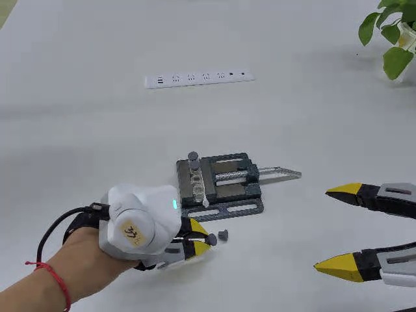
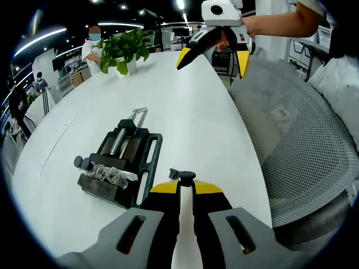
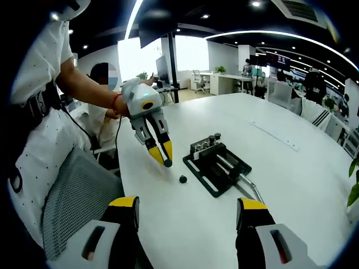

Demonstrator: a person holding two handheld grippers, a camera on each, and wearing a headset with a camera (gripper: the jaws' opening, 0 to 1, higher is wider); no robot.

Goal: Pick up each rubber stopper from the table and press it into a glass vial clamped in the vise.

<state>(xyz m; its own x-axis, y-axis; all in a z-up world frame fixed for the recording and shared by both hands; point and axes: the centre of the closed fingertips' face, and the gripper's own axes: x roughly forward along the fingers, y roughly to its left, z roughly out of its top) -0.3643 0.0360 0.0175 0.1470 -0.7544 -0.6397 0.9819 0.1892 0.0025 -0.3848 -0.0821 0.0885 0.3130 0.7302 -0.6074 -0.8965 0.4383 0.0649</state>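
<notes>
A dark vise [image 1: 231,188] stands mid-table and clamps a row of glass vials [image 1: 197,185]. The two far vials carry dark stoppers [image 1: 193,156]; the near ones are open-topped. My left gripper [image 1: 207,238] sits just in front of the vise, shut on a small dark rubber stopper [image 2: 187,176]. A second stopper [image 1: 223,234] lies on the table right beside the tips. My right gripper [image 1: 338,227] hovers open to the right of the vise, holding nothing. The left gripper view also has the vise [image 2: 126,159] and the right gripper [image 2: 213,64].
The vise's handle [image 1: 279,173] sticks out to the right. A white power strip [image 1: 198,78] lies far back, and a potted plant [image 1: 390,39] stands at the back right. A mesh chair [image 2: 291,134] sits by the table's near edge.
</notes>
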